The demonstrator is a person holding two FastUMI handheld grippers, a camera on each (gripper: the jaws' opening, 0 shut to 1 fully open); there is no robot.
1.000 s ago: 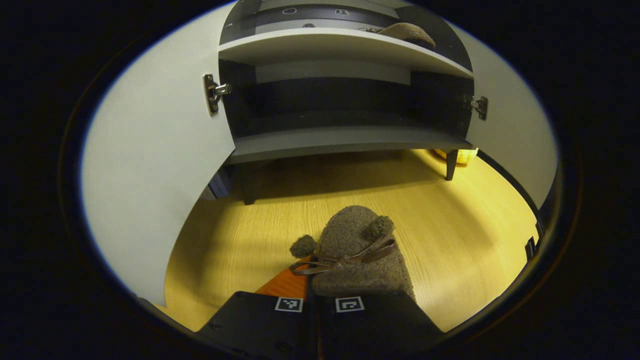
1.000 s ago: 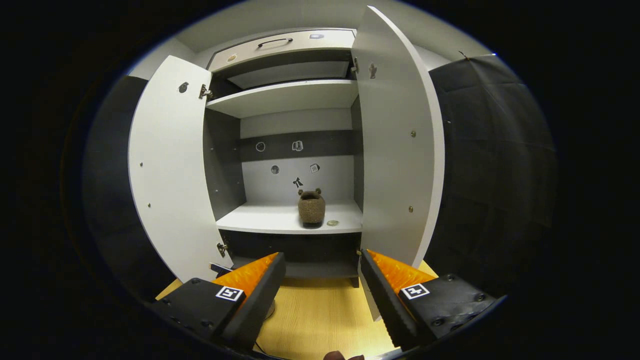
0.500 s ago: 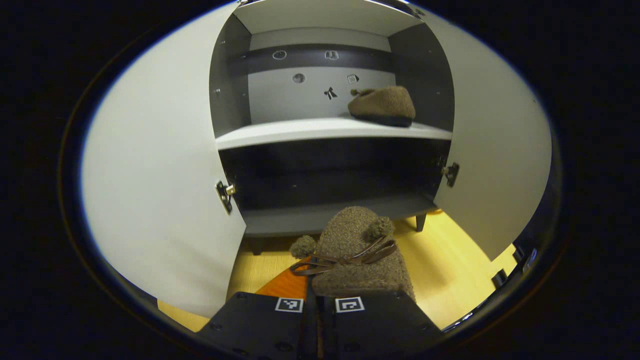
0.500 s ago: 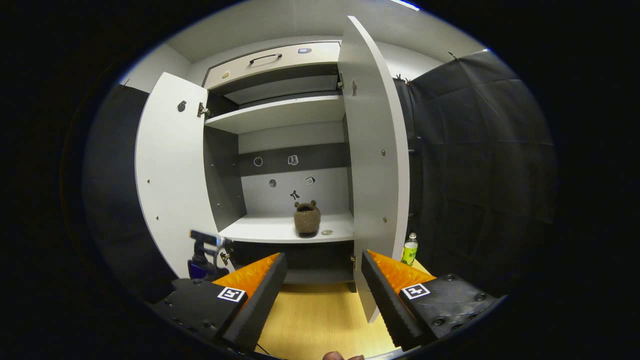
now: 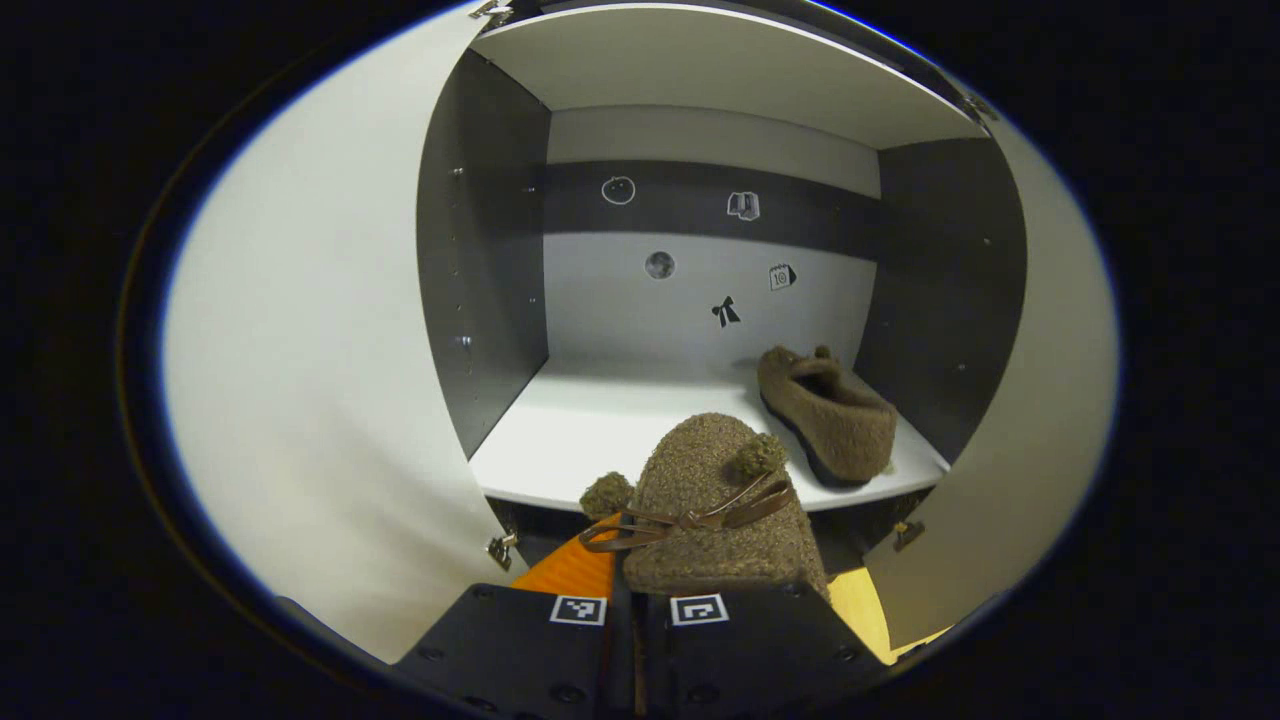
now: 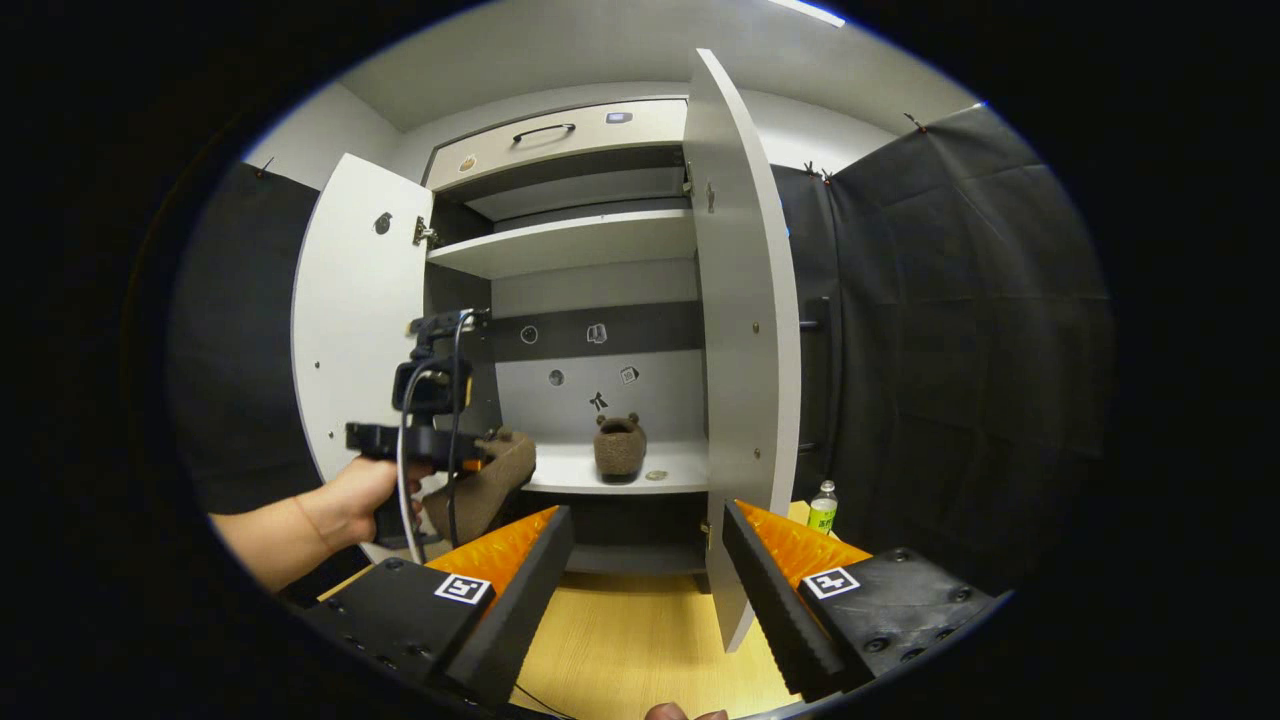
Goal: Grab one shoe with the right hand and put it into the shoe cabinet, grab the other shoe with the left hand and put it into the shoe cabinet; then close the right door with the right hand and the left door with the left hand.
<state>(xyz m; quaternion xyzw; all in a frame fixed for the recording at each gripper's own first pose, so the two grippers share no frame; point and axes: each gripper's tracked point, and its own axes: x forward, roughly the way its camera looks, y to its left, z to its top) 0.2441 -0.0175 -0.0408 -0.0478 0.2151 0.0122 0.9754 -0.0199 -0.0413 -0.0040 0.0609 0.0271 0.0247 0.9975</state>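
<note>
White shelf of the shoe cabinet faces my left gripper, clamped on a brown slipper; its mate sits far right. From the right gripper view, my right gripper gapes, holding nothing, beside the open right door.

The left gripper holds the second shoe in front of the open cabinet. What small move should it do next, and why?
Probably carry it forward over the bare left part of the shelf before lowering. The left gripper is shut on the held shoe, whose toe is just at the shelf's front edge. The other shoe lies at the right, so the left side is free.
</note>
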